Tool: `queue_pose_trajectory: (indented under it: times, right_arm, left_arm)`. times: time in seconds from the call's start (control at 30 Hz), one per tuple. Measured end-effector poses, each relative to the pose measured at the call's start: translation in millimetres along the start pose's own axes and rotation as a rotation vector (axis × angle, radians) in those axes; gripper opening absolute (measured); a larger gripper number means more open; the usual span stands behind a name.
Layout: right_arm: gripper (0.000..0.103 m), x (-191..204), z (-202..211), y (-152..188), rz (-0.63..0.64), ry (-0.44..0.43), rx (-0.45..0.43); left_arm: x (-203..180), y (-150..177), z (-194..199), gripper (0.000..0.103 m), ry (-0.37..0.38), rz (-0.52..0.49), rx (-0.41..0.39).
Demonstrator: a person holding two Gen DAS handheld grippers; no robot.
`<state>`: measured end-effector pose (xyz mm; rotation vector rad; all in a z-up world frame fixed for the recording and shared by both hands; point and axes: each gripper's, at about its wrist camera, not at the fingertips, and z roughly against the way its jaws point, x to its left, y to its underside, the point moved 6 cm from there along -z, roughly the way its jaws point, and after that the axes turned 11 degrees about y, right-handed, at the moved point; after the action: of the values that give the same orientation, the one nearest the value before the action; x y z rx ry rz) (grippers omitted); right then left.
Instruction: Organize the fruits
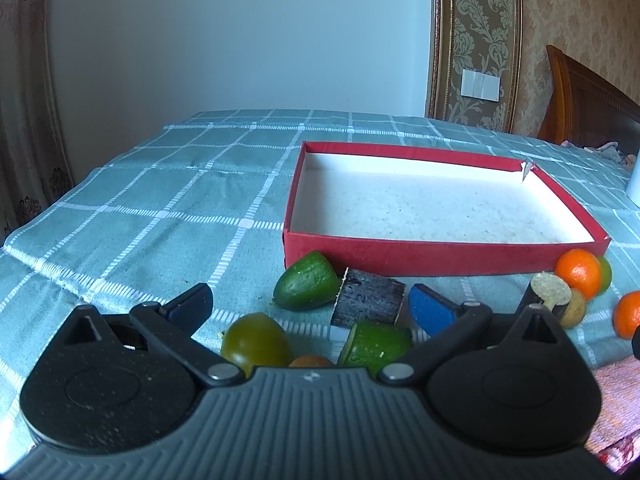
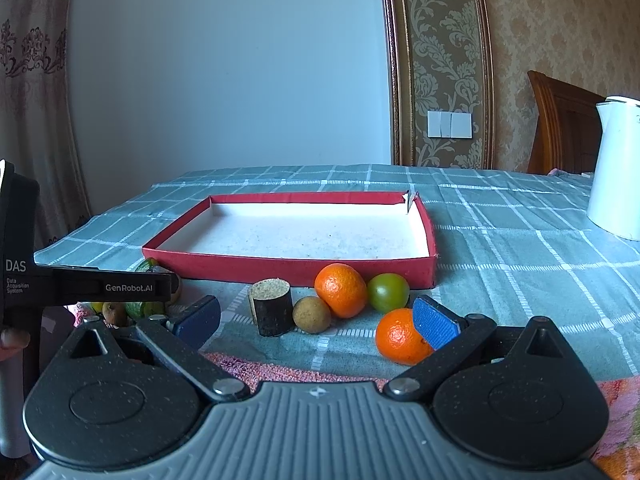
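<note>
checked tablecloth (image 2: 500,240), orange (image 2: 398,336) against wide-spread right claw (image 2: 316,318) pad

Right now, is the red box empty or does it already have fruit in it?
Empty. The red box shows only its bare white floor in both views; the oranges and other fruit lie outside, along its near wall.

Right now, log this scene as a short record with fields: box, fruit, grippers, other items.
box: red box, white inside, nothing in it
fruit: on the cloth in front of the box; two oranges, green fruit, small brown fruit, cut green pieces
left gripper: open, holding nothing
right gripper: open, holding nothing
other items: dark cut stalk pieces, white kettle
</note>
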<state>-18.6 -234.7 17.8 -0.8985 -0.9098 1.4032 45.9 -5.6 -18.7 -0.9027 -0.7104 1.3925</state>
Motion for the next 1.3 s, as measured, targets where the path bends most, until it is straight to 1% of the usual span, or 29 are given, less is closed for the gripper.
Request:
queue_pose_trajectory:
  times: [0.23,0.57,1.07,1.2,1.3]
  right_arm:
    - [0.103,-1.3,0.9,-0.1,-0.001,0.001,-0.004]
    - [0.103,-13.0,3.9,5.8,0.000,0.002,-0.009]
    - [0.103,-10.2,3.8,3.1,0.023,0.012,-0.008]
    - [0.103,-13.2,6.6,3.3,0.037,0.004,-0.015]
    - [0.103,-18.6,10.7,4.2,0.056,-0.026,-0.023]
  left_arm:
    - [-0.4,0.5,2.0,0.103,0.002,0.000,-0.006]
    - [-1.1,0.8,3.6,0.103,0.002,0.001,-0.011]
    - [-2.1,0.4,5.0,0.103,0.004,0.001,-0.013]
    - [-2.0,0.1,4.7,0.103,0.004,0.000,-0.011]
    - [-2.1,0.1,4.7,0.103,0.004,0.000,-0.012]
